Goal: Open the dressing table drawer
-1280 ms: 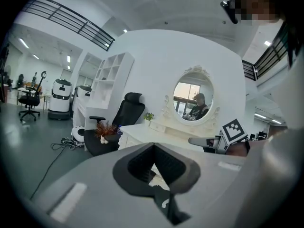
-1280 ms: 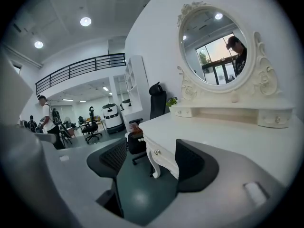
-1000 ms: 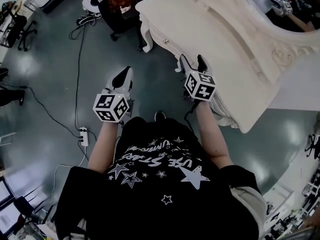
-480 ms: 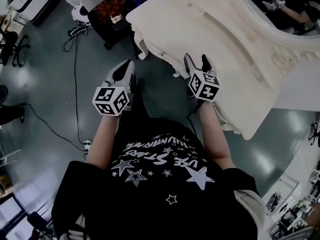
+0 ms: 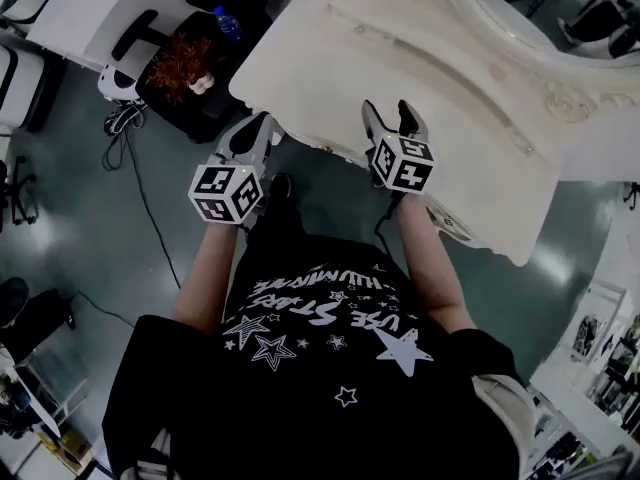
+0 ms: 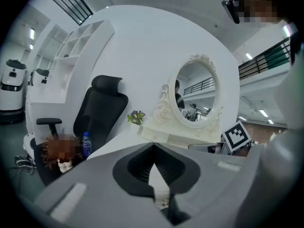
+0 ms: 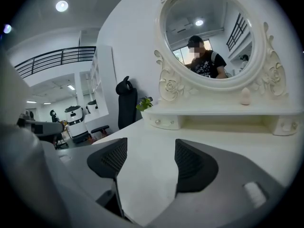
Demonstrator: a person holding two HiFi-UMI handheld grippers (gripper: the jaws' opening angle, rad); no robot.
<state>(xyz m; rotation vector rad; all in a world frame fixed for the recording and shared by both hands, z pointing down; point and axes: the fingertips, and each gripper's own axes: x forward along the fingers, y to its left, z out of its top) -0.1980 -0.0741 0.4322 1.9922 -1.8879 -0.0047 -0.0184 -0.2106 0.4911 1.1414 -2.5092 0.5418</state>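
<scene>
The cream dressing table [image 5: 470,138] fills the top of the head view, and its carved front edge [image 5: 330,148] runs right under both grippers. My left gripper [image 5: 252,131] is shut and empty at the table's left front corner; in the left gripper view [image 6: 153,146] its pads meet. My right gripper [image 5: 391,116] hovers just over the tabletop's front edge. It is open in the right gripper view [image 7: 151,148], with bare tabletop [image 7: 213,127] between the pads. The oval mirror [image 7: 209,37] stands behind. The main drawer's front is hidden under the edge.
A low shelf with small knobbed drawers [image 7: 164,122] sits under the mirror. Left of the table stand a black office chair [image 6: 102,108], a blue-capped bottle [image 5: 228,23] and a small plant [image 6: 136,117]. Cables [image 5: 130,168] trail across the grey floor.
Both grippers have come closer to the table's front edge. The right one now reaches over the tabletop, and the left one is level with the corner.
</scene>
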